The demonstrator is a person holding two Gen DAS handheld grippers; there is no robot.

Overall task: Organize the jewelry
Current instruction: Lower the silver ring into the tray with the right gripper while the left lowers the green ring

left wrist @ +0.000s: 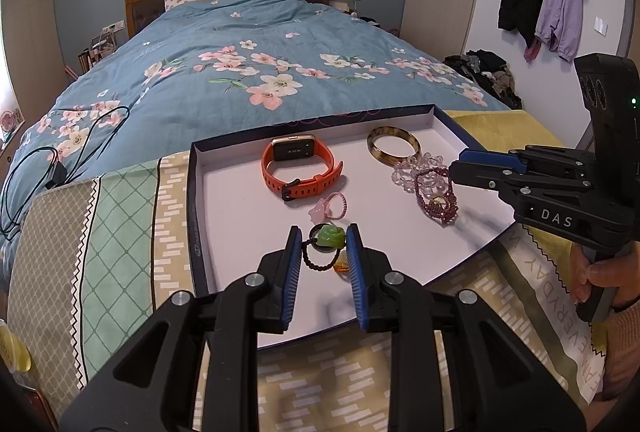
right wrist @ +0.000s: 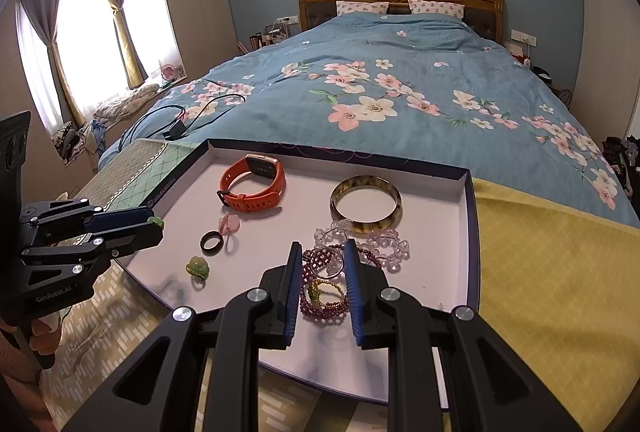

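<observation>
Jewelry sits in a shallow white tray [left wrist: 198, 191] with a dark rim. The tray lies on a patterned cloth [left wrist: 120, 224] at the foot of the bed [left wrist: 240, 43].

Left to right:
- Far left, a black cable [left wrist: 60, 167] is looped on the blue floral bedcover, clear of the tray.
- Left gripper [left wrist: 324, 232] is over the tray's near left part. Its blue pads are close together and clamped on a small green stone [left wrist: 329, 236] at the fingertips. The right wrist view shows the same green bit at its tip, above the tray floor.
- A black ring [right wrist: 211, 243] and a second greenish ring [right wrist: 198, 268] on a beaded loop lie flat on the tray, just beside each other.
- An orange watch [left wrist: 300, 171] with a gold case is buckled into a loop and stands on edge at the rear left.
- A pink ring [left wrist: 332, 207] with a pale flower lies just in front of the watch.
- An amber-brown bangle [left wrist: 394, 149], glossy and mottled, lies flat at the rear right.
- A clear bead bracelet [left wrist: 420, 171] touches the bangle's near edge.
- A purple bead bracelet [left wrist: 436, 199] with a gold piece overlaps the clear beads.
- Right gripper [right wrist: 323, 246] has its pads a narrow gap apart, with the purple bracelet between them. I can't tell whether they press on it.
- At the right edge, a hand [left wrist: 600, 272] is on the right gripper's handle.
</observation>
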